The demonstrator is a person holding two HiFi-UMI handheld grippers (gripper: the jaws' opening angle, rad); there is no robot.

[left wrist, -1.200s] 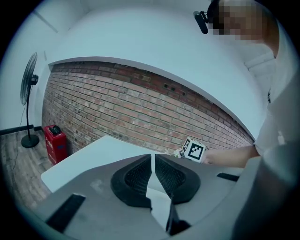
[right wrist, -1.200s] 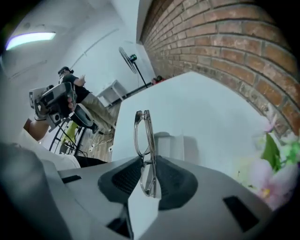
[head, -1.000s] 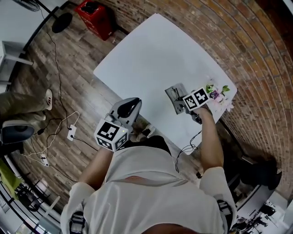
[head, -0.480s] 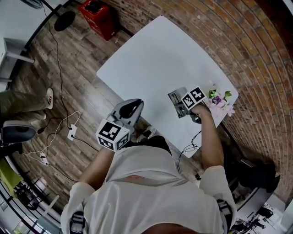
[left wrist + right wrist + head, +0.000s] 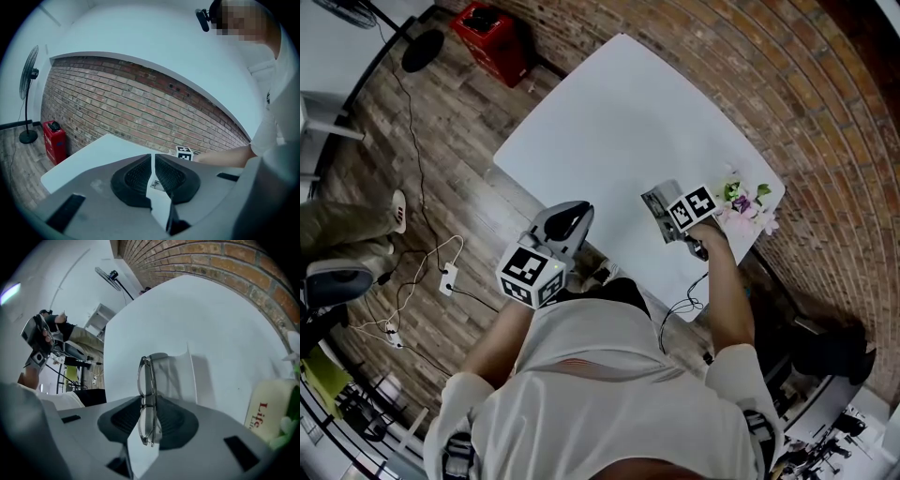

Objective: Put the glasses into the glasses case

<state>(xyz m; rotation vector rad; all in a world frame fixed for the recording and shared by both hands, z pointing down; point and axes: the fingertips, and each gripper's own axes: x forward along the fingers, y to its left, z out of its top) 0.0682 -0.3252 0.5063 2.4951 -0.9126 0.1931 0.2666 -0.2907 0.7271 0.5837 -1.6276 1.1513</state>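
A folded pair of clear-framed glasses [image 5: 147, 394] stands on edge between the pads of my right gripper [image 5: 149, 401], which is shut on them. Its jaws have just been opening slightly, with the glasses still between them. The far end of the glasses reaches the open grey-white glasses case [image 5: 176, 373] lying on the white table just beyond. In the head view the right gripper [image 5: 680, 217] points steeply down over the case [image 5: 656, 200] near the table's right corner. My left gripper [image 5: 577, 210] hovers at the table's near edge, shut and empty [image 5: 153, 158].
The white table [image 5: 619, 122] stands against a brick wall. A cream box with red print [image 5: 269, 411] and a small bunch of flowers [image 5: 746, 197] sit right of the case. On the wooden floor are a red crate [image 5: 492, 36], cables [image 5: 441, 272] and a fan [image 5: 27, 93].
The right gripper has tilted and rolled slightly over the case, with the glasses still between its pads. The left gripper has stayed where it was.
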